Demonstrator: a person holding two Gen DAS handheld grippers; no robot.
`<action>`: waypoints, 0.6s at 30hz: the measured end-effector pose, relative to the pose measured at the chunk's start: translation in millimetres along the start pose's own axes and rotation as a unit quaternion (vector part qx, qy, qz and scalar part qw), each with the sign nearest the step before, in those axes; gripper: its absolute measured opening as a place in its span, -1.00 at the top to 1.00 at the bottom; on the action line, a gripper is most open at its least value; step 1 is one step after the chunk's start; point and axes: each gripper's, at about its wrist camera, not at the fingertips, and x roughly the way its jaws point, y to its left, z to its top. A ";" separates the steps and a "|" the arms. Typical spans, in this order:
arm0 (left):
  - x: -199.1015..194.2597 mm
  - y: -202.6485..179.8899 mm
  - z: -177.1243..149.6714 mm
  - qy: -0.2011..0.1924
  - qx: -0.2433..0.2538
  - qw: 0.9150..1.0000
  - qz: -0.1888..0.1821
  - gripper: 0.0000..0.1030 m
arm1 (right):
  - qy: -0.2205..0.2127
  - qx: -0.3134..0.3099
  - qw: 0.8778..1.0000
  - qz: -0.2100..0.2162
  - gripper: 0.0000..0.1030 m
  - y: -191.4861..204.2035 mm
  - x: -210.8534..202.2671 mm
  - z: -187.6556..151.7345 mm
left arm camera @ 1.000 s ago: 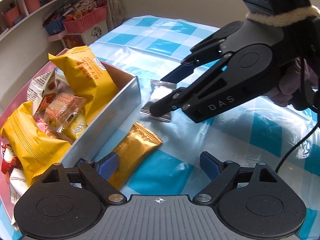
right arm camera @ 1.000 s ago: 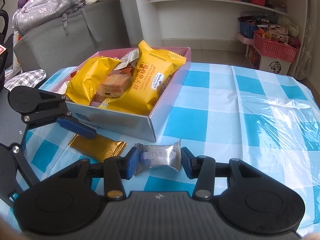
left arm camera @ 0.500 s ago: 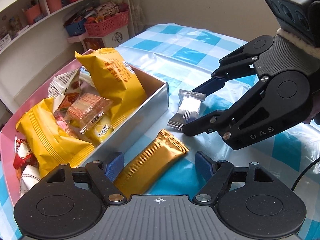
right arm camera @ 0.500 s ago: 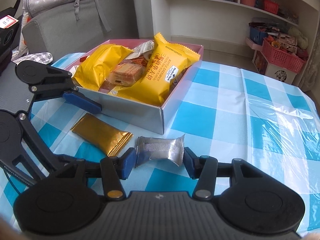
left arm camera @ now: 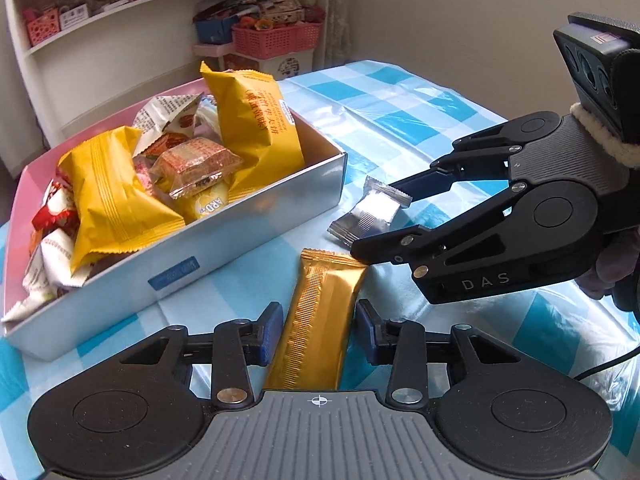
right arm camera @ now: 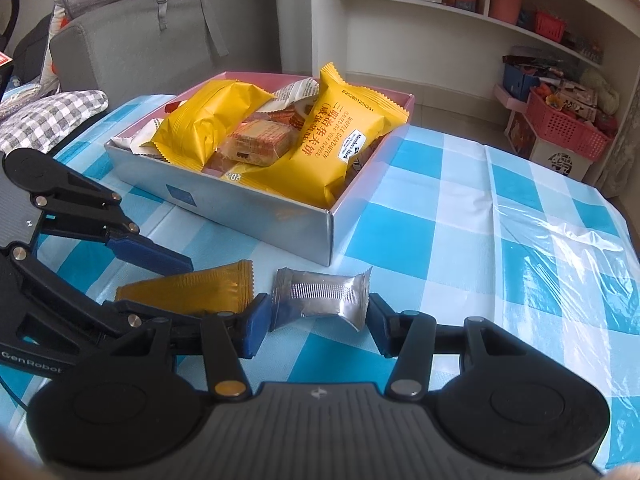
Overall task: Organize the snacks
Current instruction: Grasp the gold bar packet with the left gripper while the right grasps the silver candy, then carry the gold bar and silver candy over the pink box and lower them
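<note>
Since the earlier frame: your left gripper (left arm camera: 316,330) has just been closing around the gold bar (left arm camera: 320,316), pads near, contact unclear. Right gripper (right arm camera: 316,320) half-open astride the silver packet (right arm camera: 320,296), lower centre. Risk: fingers crowd; either wrapper may slip before reaching the box (right arm camera: 256,204).

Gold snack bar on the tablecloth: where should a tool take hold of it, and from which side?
Grip the gold snack bar across its narrow width near the middle, coming from above. It lies flat, long and thin beside the box, and its long edges are free; the left tool already straddles them.
</note>
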 end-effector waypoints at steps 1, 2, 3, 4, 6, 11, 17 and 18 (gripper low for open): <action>-1.2 -1.2 -1.4 -0.001 -0.009 1.000 0.006 0.33 | 0.000 0.001 1.000 -0.001 0.06 0.4 0.4 0.2; -3.0 -2.3 -3.4 -0.002 -0.022 1.000 0.013 0.34 | -0.001 0.002 1.000 -0.003 0.06 0.9 0.8 0.4; -4.2 -3.3 -4.7 -0.003 -0.033 0.999 0.019 0.37 | -0.001 0.003 1.000 -0.005 0.06 1.8 1.4 0.6; -5.0 -4.8 -5.3 -0.004 -0.038 0.999 0.024 0.40 | -0.002 0.003 1.000 -0.006 0.07 2.5 1.7 0.7; -6.2 -8.6 -5.3 -0.004 -0.048 0.998 0.038 0.44 | -0.005 0.003 1.000 -0.008 0.14 4.0 1.6 0.4; -11.0 -9.2 -10.3 -0.009 -0.082 0.995 0.059 0.47 | -0.009 0.011 1.000 -0.013 0.25 5.1 -0.6 -0.7; -23.9 3.9 -15.2 -0.010 -0.128 0.989 0.077 0.48 | -0.011 0.036 0.999 -0.015 0.28 3.0 -7.5 -0.4; -27.3 6.5 -15.6 -0.011 -0.134 0.988 0.076 0.48 | -0.012 0.041 0.999 -0.012 0.29 2.4 -9.1 0.1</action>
